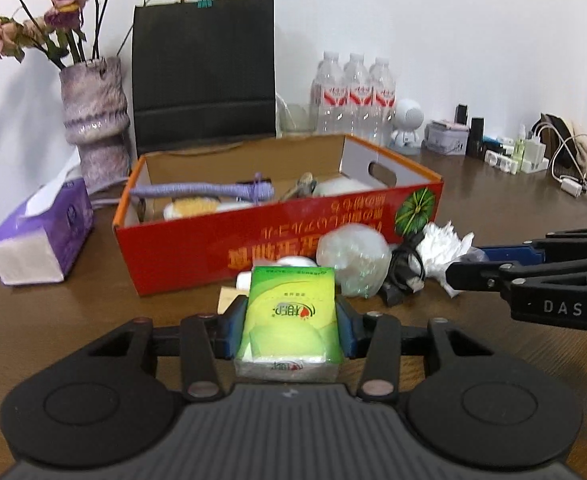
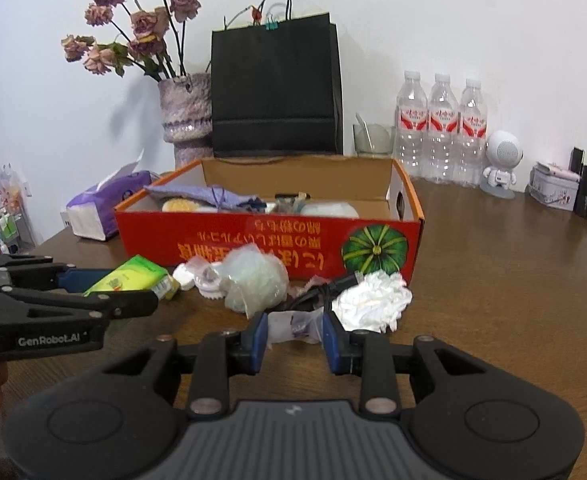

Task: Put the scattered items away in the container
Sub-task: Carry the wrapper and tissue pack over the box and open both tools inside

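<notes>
Left gripper (image 1: 291, 330) pinches green tissue pack (image 1: 291, 320); right gripper (image 2: 295, 338) pinches clear wrapper (image 2: 293, 326). Risk: pack clips red box (image 1: 197, 256) wall, slips.

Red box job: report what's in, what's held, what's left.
Done: a purple pouch and other items lie in the red box. In hand: left gripper clamps the green tissue pack; right gripper grips a small plastic bag. Left: crumpled white paper, black cable, bubble wrap.
</notes>
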